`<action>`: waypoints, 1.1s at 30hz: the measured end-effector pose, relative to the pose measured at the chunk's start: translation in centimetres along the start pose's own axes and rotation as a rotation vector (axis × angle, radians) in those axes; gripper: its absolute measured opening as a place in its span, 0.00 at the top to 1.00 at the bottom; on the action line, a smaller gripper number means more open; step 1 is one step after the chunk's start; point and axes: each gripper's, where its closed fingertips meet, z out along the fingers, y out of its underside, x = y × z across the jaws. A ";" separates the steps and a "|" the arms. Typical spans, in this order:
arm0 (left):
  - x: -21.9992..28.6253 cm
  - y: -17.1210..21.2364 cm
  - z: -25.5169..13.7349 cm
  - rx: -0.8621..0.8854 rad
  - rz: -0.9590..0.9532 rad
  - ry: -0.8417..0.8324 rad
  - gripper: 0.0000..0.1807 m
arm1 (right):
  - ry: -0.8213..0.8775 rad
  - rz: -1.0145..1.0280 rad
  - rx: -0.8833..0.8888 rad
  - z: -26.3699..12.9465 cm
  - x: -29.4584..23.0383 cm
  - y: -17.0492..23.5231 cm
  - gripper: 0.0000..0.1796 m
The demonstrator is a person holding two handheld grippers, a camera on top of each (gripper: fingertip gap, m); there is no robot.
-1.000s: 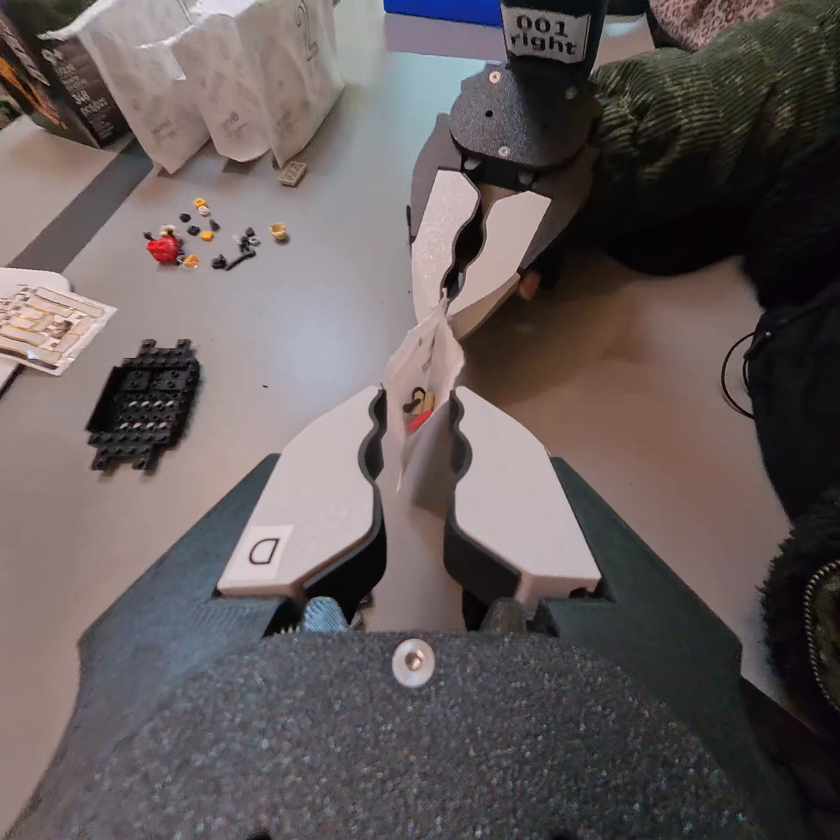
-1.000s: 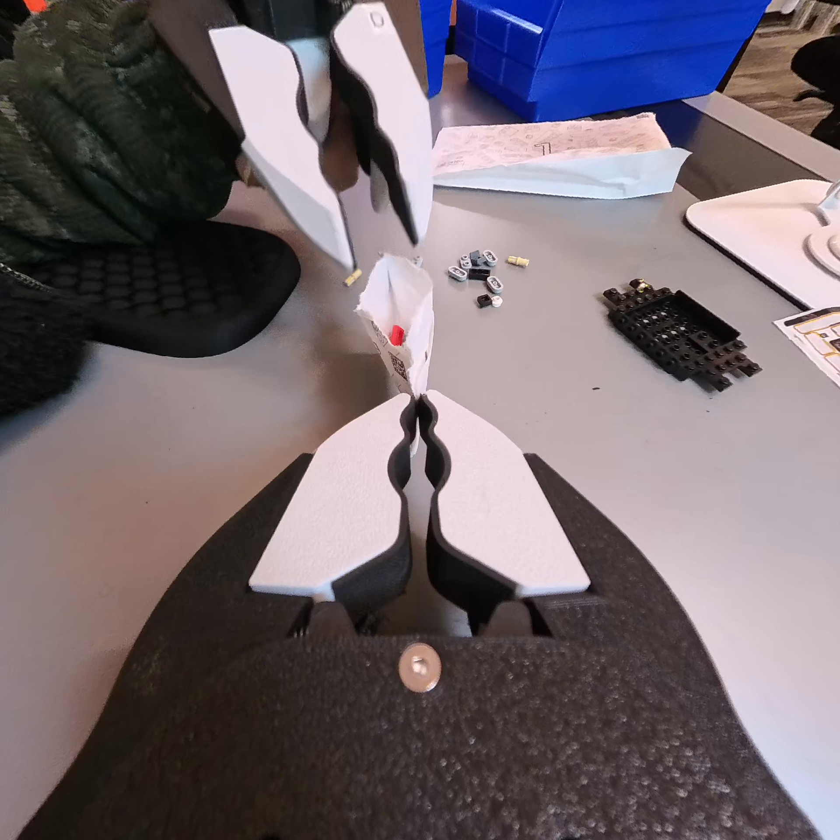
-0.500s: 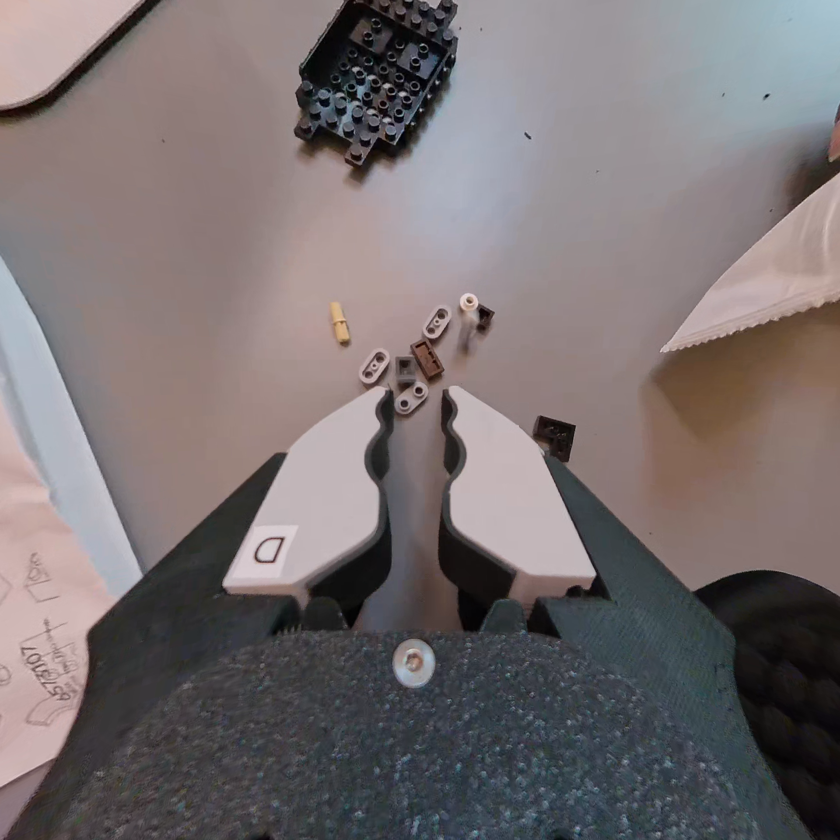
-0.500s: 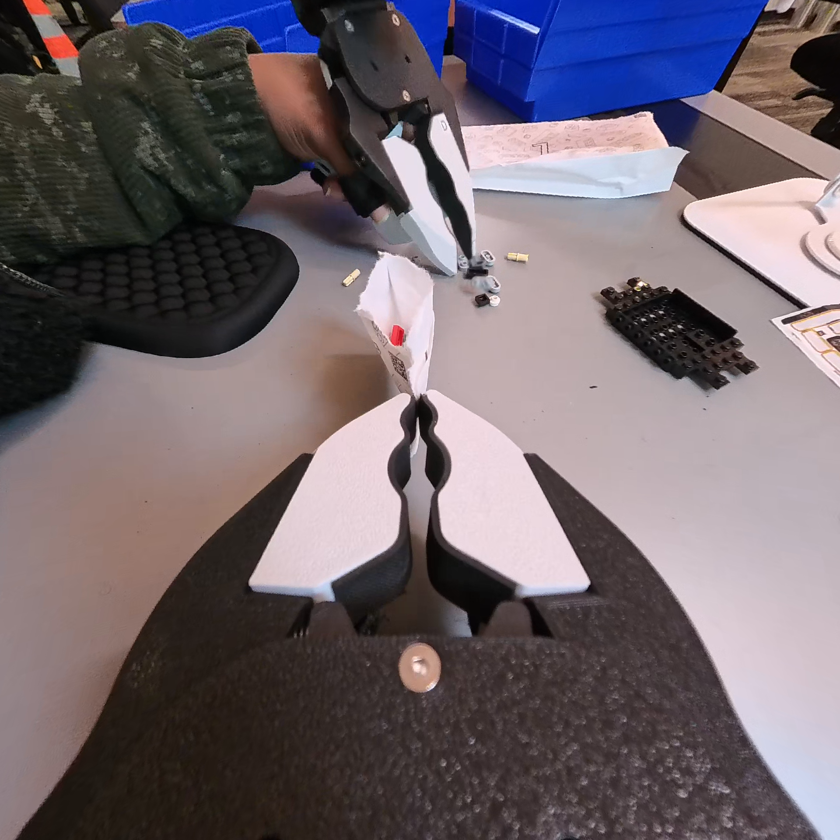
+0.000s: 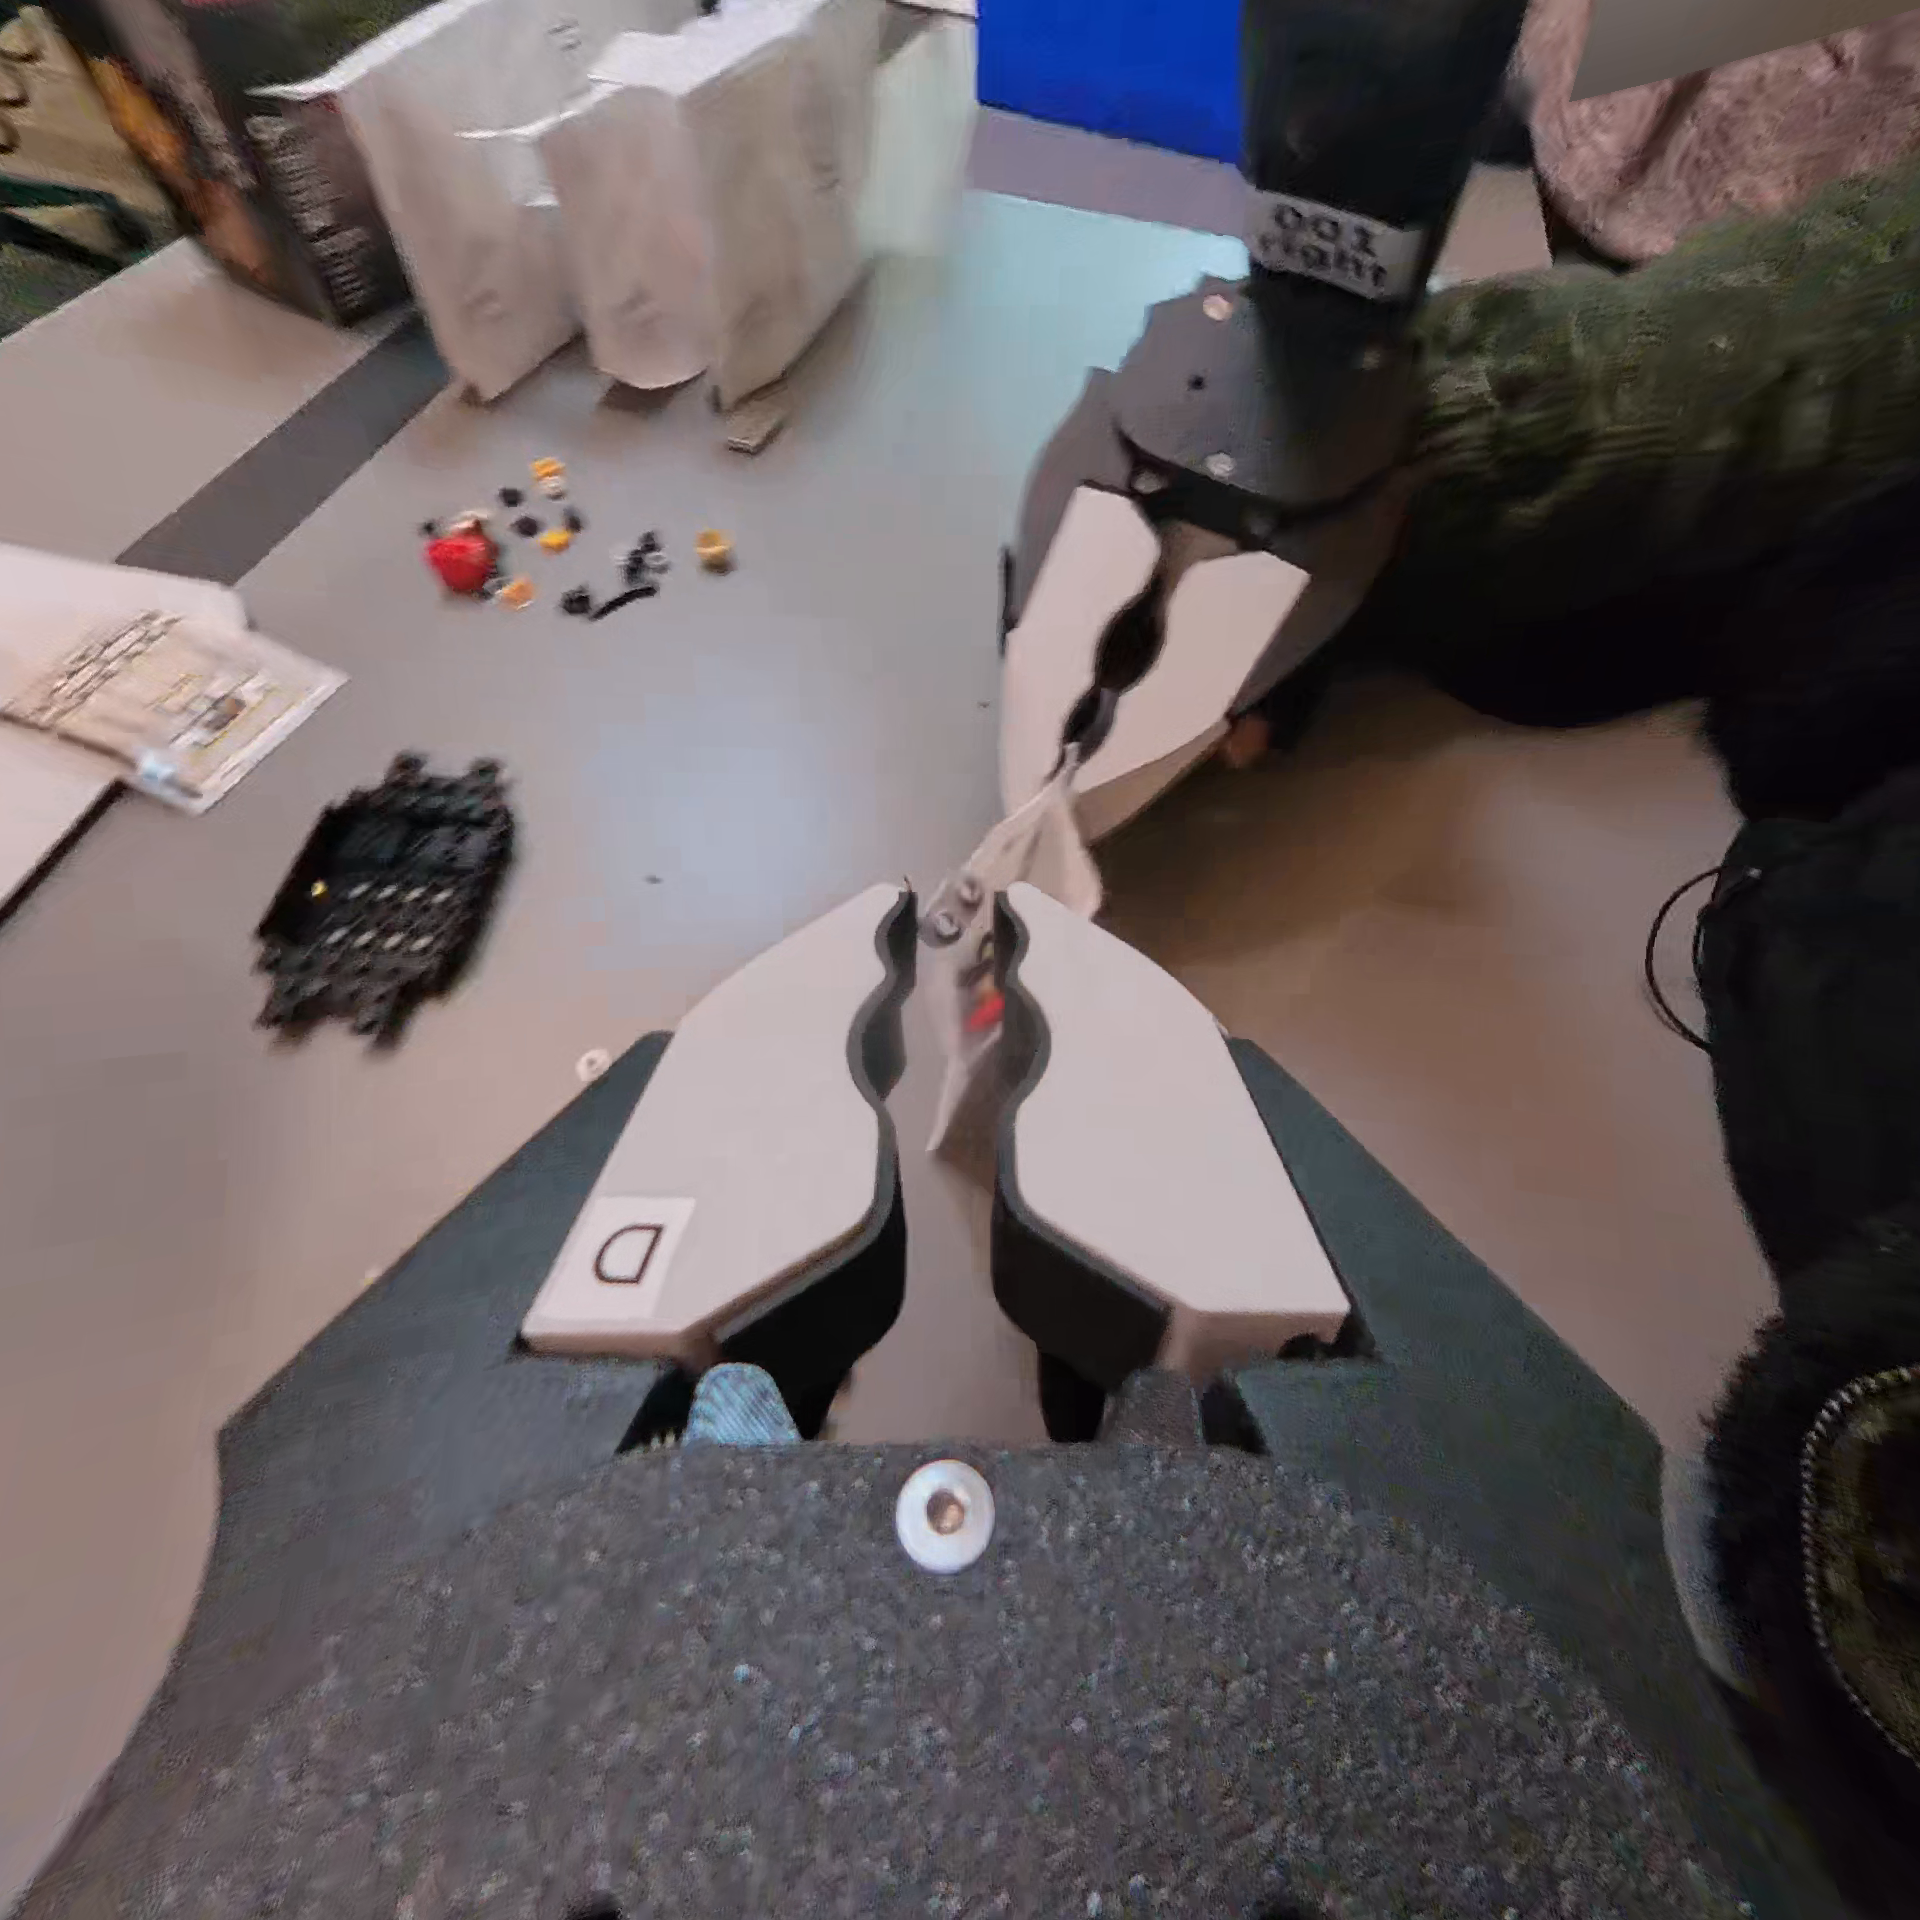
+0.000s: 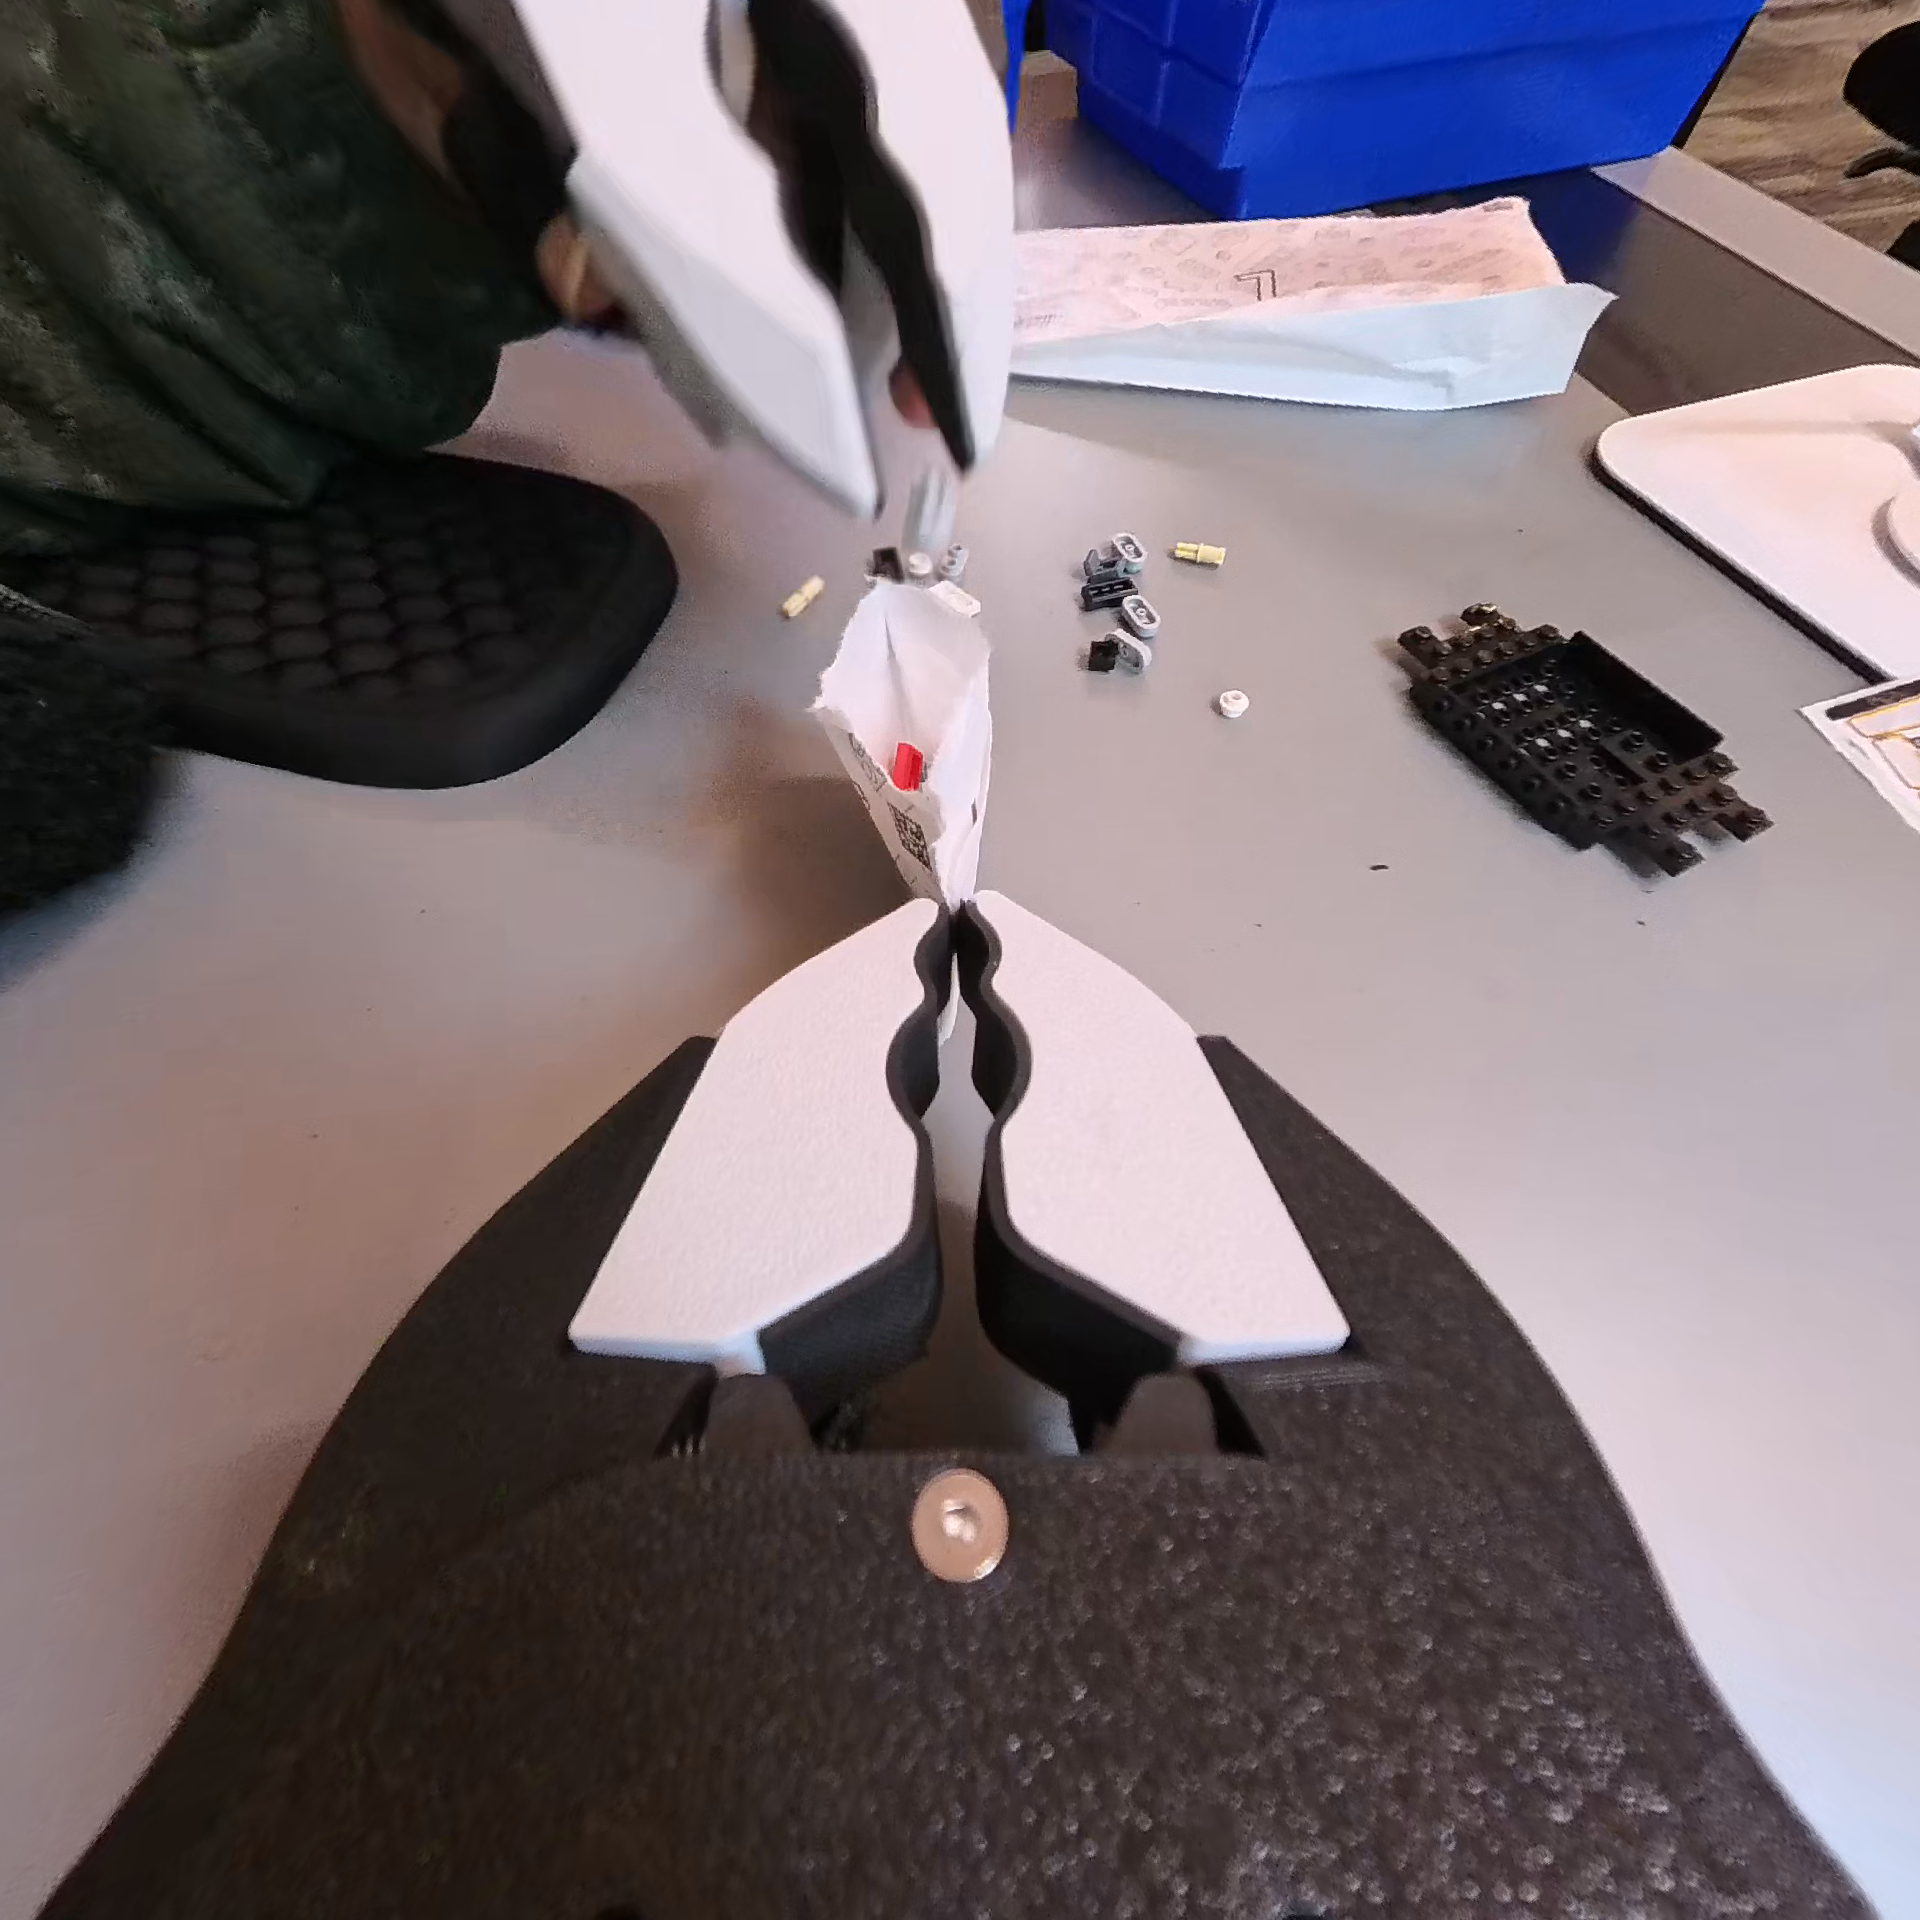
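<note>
A torn white bag is pinched at its bottom corner by the right gripper at frame centre. Above its mouth, a small grey piece is clamped by the left gripper. Loose bricks and a black plate are seen at right on the table.
</note>
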 end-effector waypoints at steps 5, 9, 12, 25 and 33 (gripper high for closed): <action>1.3 1.5 2.2 -0.097 0.080 0.025 0.86 | 0.002 0.012 0.013 -0.2 0.2 -0.2 1.00; -1.8 0.7 0.8 -0.009 -0.004 -0.079 0.88 | 0.004 0.020 0.010 -0.3 0.4 0.0 1.00; -6.3 2.6 0.6 -0.097 -0.127 -0.231 0.89 | -0.002 0.024 0.006 -0.2 0.3 0.0 1.00; -9.5 7.6 3.6 -0.355 -0.162 -0.290 0.97 | -0.004 0.024 0.008 -0.2 0.3 0.0 1.00; -9.4 5.3 3.2 -0.274 -0.129 -0.310 0.94 | 0.000 0.022 0.001 -0.1 0.3 0.1 1.00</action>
